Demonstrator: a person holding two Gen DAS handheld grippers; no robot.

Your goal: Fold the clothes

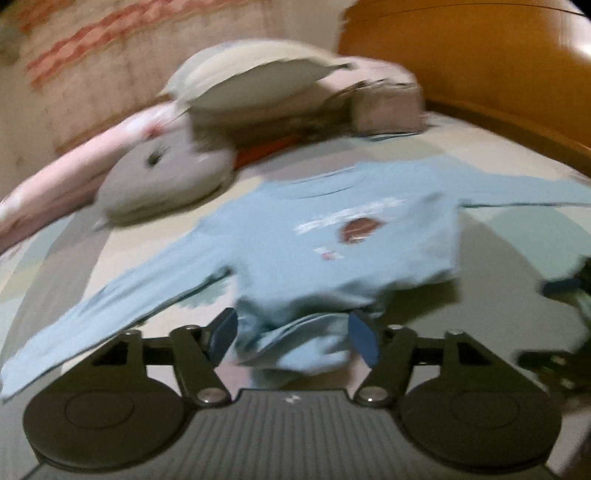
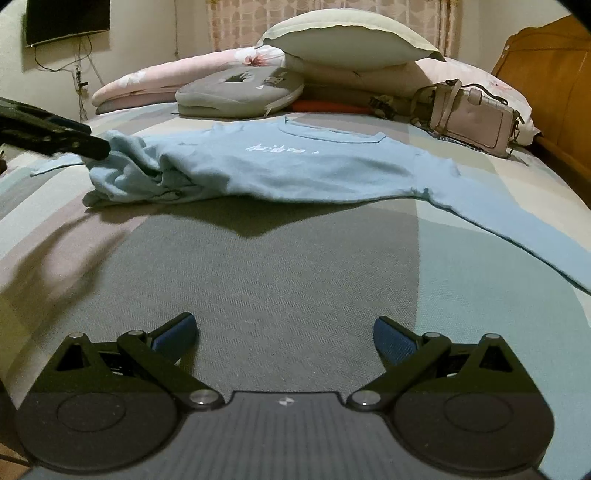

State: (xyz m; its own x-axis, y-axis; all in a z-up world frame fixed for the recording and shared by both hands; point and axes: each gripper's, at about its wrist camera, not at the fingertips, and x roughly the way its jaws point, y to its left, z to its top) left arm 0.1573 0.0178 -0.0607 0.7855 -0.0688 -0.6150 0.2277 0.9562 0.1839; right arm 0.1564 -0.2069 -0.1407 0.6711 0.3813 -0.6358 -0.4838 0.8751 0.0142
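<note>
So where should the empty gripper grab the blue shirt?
Probably the hem corner of the blue shirt nearest the right gripper, coming in low from the front. That edge lies flat and free on the bed, facing the open jaws, while the left gripper has the bunched end.

pillows (image 2: 351,40) | grey cushion (image 2: 240,90) | handbag (image 2: 476,123) (against pillows) | TV (image 2: 68,18)

Home bedroom, bed (image 2: 280,280) w/ pillows (image 2: 351,40), wall TV (image 2: 68,18), handbag (image 2: 476,123)
</note>
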